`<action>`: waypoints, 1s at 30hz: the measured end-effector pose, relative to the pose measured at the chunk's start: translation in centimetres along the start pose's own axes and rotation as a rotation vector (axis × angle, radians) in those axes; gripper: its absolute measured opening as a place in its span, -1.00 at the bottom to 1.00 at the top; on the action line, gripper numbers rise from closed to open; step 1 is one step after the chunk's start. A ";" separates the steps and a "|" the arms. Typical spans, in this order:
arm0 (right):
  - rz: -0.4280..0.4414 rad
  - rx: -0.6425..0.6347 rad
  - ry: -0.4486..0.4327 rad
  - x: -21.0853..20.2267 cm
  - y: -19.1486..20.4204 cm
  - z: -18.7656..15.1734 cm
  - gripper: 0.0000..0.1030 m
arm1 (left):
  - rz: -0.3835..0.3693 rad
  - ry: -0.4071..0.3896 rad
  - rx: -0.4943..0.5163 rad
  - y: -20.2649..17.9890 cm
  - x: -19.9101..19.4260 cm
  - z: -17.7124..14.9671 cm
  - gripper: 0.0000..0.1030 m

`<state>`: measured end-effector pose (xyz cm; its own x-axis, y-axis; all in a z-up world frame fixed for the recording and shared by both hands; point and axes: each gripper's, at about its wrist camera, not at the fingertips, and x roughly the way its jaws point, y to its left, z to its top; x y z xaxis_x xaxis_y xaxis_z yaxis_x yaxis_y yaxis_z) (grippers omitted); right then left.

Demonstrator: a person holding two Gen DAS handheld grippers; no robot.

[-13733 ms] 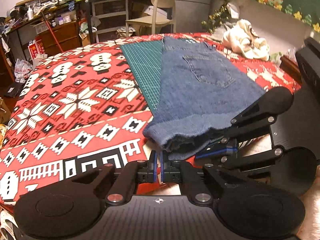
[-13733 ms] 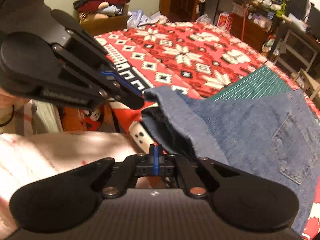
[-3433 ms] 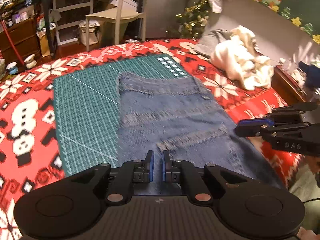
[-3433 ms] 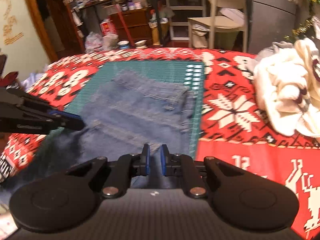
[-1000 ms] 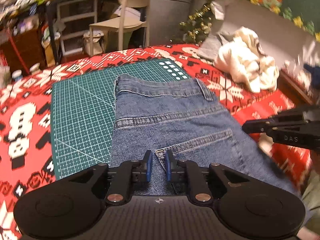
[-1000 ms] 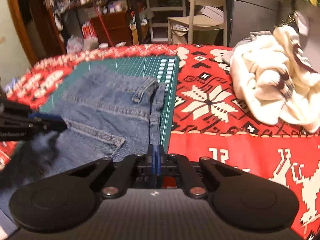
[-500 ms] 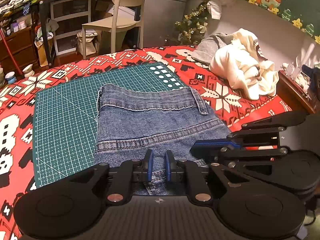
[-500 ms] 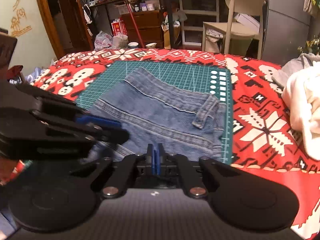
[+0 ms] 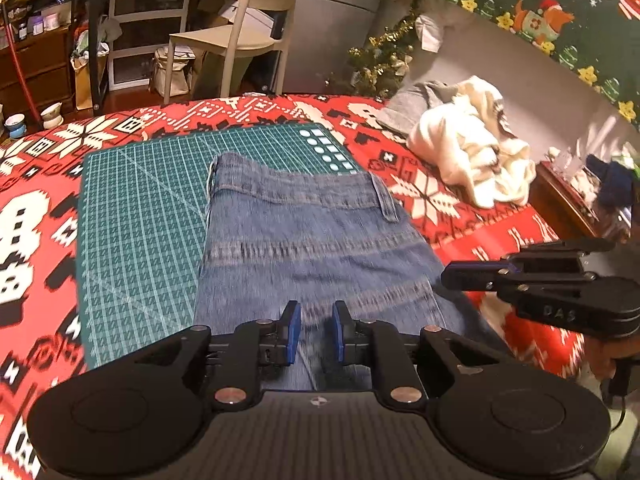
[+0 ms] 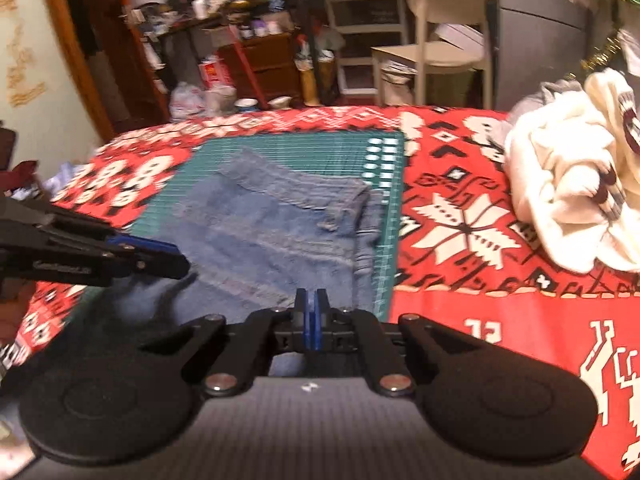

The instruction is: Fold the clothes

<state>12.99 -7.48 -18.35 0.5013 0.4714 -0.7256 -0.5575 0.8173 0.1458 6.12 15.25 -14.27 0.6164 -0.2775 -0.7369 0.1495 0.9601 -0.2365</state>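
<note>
The folded jeans (image 9: 312, 240) lie on the green cutting mat (image 9: 140, 216) atop the red patterned blanket (image 9: 460, 216), waistband toward the far edge, long axis running to the near edge. Left claw (image 9: 314, 334) is parted above the denim; right claw (image 10: 311, 318) is clenched, gripping nothing visible.

A green cutting mat (image 9: 140, 216) lies on my red patterned blanket (image 9: 36, 208). Off to my right a heap of white cloth (image 9: 472, 152) sits on the blanket, near a small tinsel tree (image 9: 380, 60). Beyond the far edge stands a cream chair (image 9: 244, 36), with a cluttered dark desk (image 10: 280, 0) behind it.
</note>
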 end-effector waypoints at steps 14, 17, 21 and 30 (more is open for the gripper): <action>-0.043 -0.009 0.047 -3.5 -0.2 -3.5 -0.90 | 0.054 0.028 -0.028 0.8 -3.2 -4.5 -0.65; -0.043 0.026 0.046 -4.5 -0.8 -4.4 -0.82 | 0.066 0.035 -0.010 0.4 -3.7 -5.1 -0.64; -0.055 0.030 0.031 -5.6 -0.7 -4.8 -0.82 | 0.077 0.048 0.016 -0.2 -4.2 -5.6 -0.65; -0.026 -0.005 -0.020 -7.0 0.8 -3.4 -0.81 | 0.048 0.029 0.060 -2.3 -4.1 -4.8 -0.65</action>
<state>6.78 -11.25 -15.49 0.5288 0.4566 -0.7154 -0.5477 0.8275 0.1233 -0.45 14.04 -13.74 0.6015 -0.2310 -0.7648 0.1670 0.9725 -0.1624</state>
